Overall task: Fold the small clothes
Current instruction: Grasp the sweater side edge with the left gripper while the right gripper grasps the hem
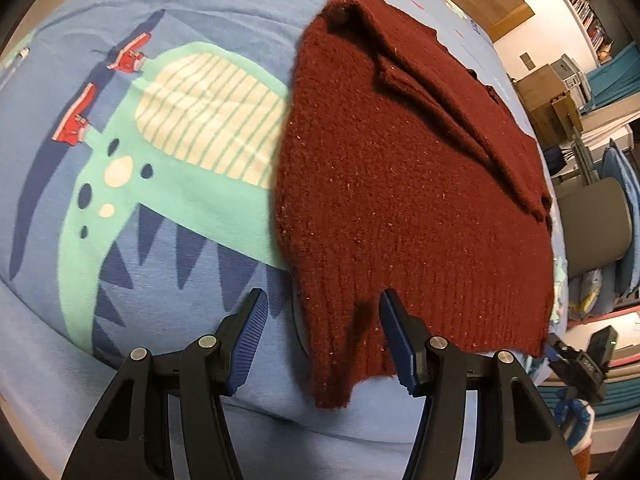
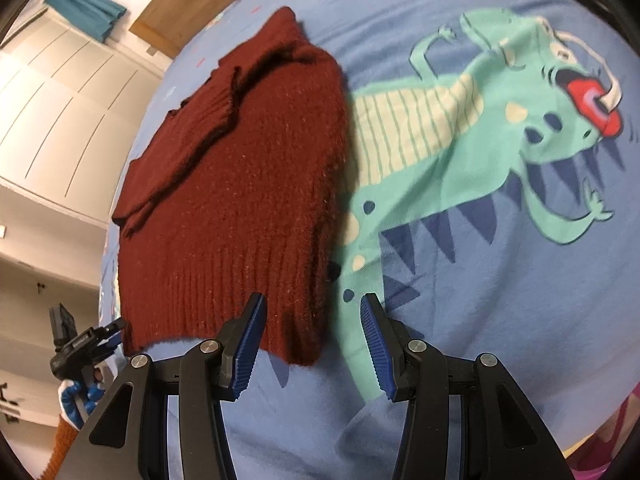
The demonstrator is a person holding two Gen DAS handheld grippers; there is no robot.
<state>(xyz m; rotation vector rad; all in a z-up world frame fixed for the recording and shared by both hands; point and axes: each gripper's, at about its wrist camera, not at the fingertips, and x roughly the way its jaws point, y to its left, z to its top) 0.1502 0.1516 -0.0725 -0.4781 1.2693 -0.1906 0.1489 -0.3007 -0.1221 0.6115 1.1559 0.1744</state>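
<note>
A dark red knitted sweater point(image 1: 400, 184) lies folded on a blue bedsheet point(image 1: 200, 12) printed with a green dinosaur point(image 2: 500, 136). Its sleeve is laid across the body and its ribbed hem faces me. In the left wrist view my left gripper point(image 1: 323, 300) hangs open just over the sweater's near left corner. That corner lies between the blue pads point(image 1: 252, 332), which do not press on it. In the right wrist view my right gripper point(image 2: 313, 300) is open over the near right corner of the sweater point(image 2: 240, 184), again without a grip.
The bed's edge runs close behind the sweater. Beyond it are cardboard boxes point(image 1: 548, 96), a grey chair point(image 1: 592, 224) and white cupboard doors point(image 2: 60, 92). A gloved hand point(image 2: 76, 396) shows at the bed's side, and blue sheet stretches over the dinosaur print.
</note>
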